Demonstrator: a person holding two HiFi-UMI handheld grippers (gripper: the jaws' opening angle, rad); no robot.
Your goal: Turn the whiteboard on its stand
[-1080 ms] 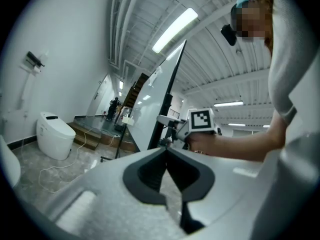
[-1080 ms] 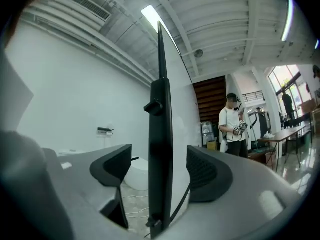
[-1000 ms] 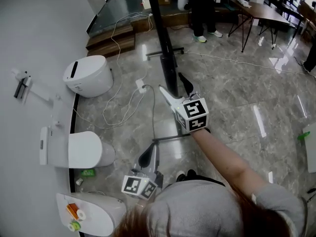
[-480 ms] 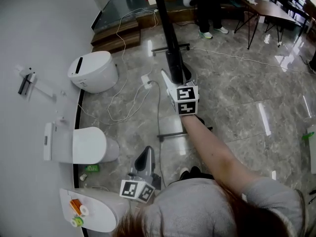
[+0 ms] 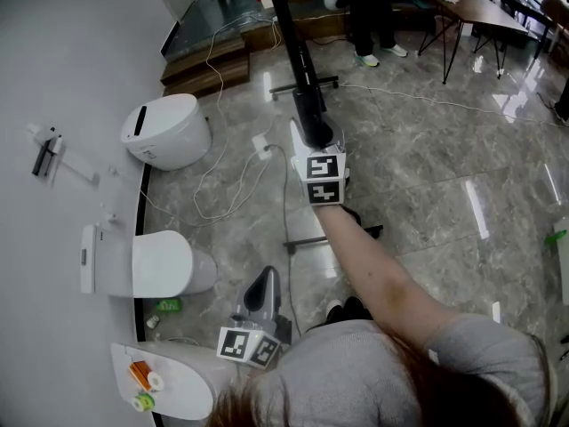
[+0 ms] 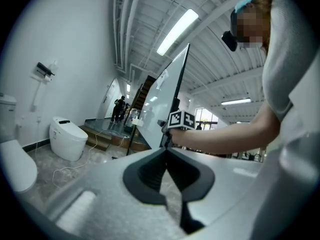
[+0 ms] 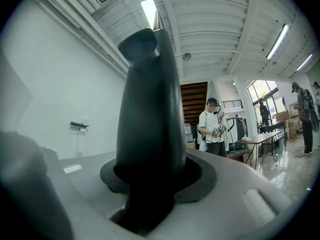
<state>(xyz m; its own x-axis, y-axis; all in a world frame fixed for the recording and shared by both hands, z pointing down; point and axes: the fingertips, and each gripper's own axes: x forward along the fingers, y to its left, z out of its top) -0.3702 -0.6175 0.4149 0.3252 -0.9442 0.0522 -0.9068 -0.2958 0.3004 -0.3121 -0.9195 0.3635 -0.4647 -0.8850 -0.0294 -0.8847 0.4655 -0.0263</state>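
Right tool [image 5: 311, 142]: my jaws clamped on the whiteboard [image 5: 296, 56] edge;
Left tool [image 5: 264, 285]: closed on nothing;
Left gripper view only: whiteboard's tilted face

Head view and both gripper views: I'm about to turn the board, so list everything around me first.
whiteboard: one, white with a dark frame, upright ahead of me
stand: one, black, feet on the marble floor
toilets: three, white, in a row along the left wall
cable: white, loose on the floor between the toilets and the stand
table: one, dark, far right
bystander: one, white top, beyond the board
small items: orange and green, on the nearest toilet, too small to name
right gripper: closed on the whiteboard's edge, arm stretched forward
left gripper: shut, empty, held low near my body
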